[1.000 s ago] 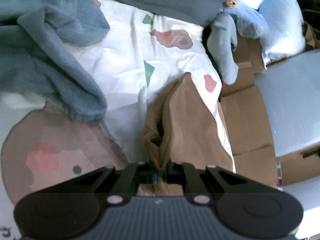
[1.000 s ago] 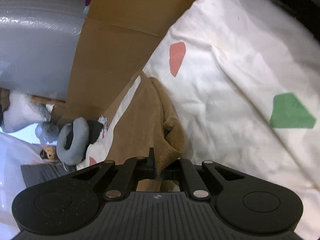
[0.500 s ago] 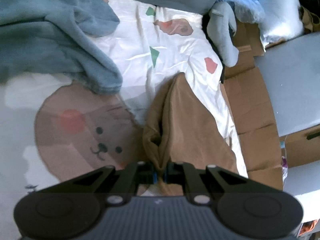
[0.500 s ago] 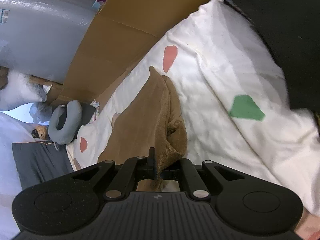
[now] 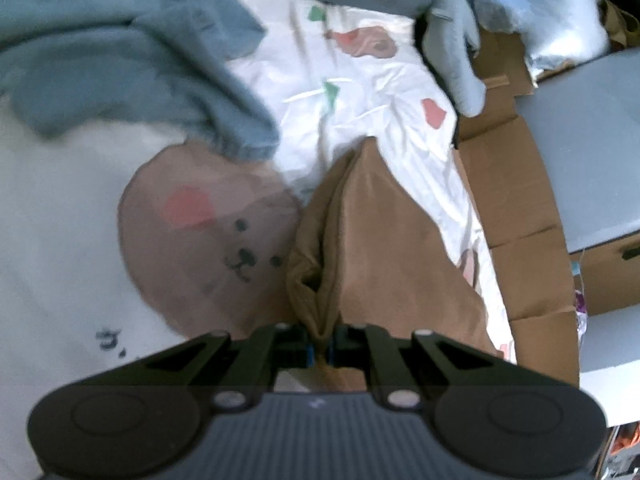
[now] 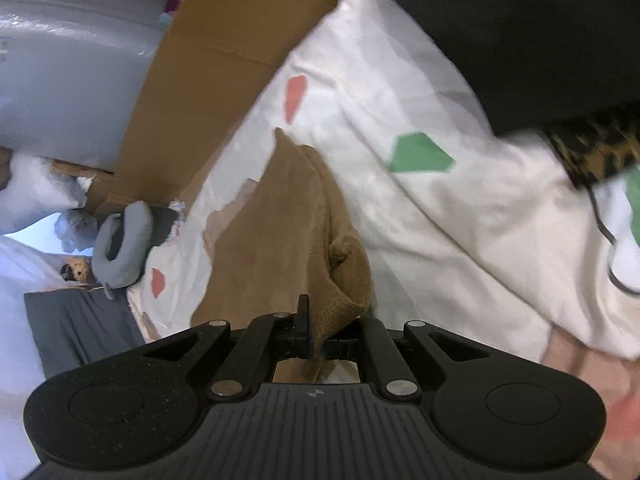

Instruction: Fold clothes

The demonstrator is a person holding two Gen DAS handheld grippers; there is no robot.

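1. The brown garment [image 5: 384, 248] lies on the bed sheet [image 5: 372, 92] in a long, folded strip. In your left wrist view it runs from the fingers at 6 o'clock up to a narrow tip near the centre.
2. Your left gripper [image 5: 323, 342] has its fingers pressed together on a bunched fold of the brown garment, and the cloth puckers into a small pocket just above the grip.
3. Your right gripper [image 6: 320, 338] pinches another edge of the same garment [image 6: 276, 240]. A ribbed fold is caught between the fingers, and the cloth stretches away toward 12 o'clock.
4. The white sheet carries coloured patches in red and green. A large brown bear face print [image 5: 208, 244] lies at 9 o'clock of the garment in the left view, touching its edge.
5. A blue-grey fleece blanket [image 5: 120, 60] is heaped at 10 o'clock in the left view, with its hem resting over the top of the bear print.
6. Flattened cardboard [image 5: 516, 216] runs beside the bed at 3 o'clock in the left view. A grey neck pillow [image 5: 456, 56] sits at 1 o'clock, at the sheet's far corner.
7. In the right view the cardboard [image 6: 208, 68] stands at 11 o'clock and the neck pillow [image 6: 124, 248] at 9 o'clock. A dark cloth [image 6: 520, 32] with a leopard-print edge [image 6: 592, 152] covers the 2 o'clock corner.
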